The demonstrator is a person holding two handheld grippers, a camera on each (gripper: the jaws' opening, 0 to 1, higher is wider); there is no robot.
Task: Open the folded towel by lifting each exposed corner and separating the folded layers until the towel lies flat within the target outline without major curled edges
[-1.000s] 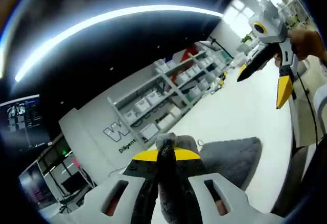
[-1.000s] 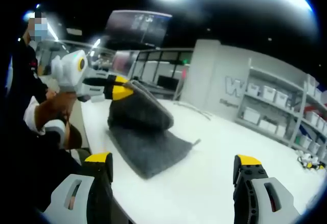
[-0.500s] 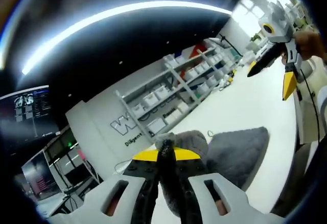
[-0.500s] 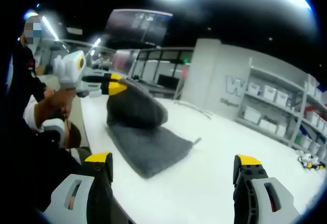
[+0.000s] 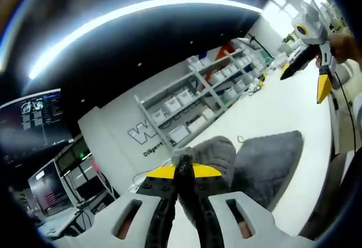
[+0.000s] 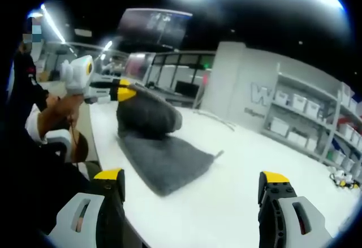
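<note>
Towel (image 6: 161,155), dark grey, lies near the counter (image 6: 249,169) edge on the person's side, with 1 layer lifted off the rest. In the left gripper view, the left gripper (image 5: 183,175) has its jaws clenched on a bunched corner of the towel (image 5: 266,160), so that the raised part humps just past the yellow tips. In the right gripper view the right gripper (image 6: 192,188) hovers with jaws released and nothing between them, well apart from the cloth, while the left gripper (image 6: 116,91) holds the corner up at the far side of the towel.

Risks, judged from here: the pinch looks small and the pile is thick, so the corner could slip out if the pull is quick, and the layer would drop back folded. With only 1 corner held, the lower layer may drag along the smooth counter instead of separating; the free right gripper could pin it. Carrying the corner too far could flip the layer over itself and leave a curled edge. No target outline can be made out on the white surface, so placement is hard to judge. Beyond stand shelves (image 6: 308,121) with bins.
</note>
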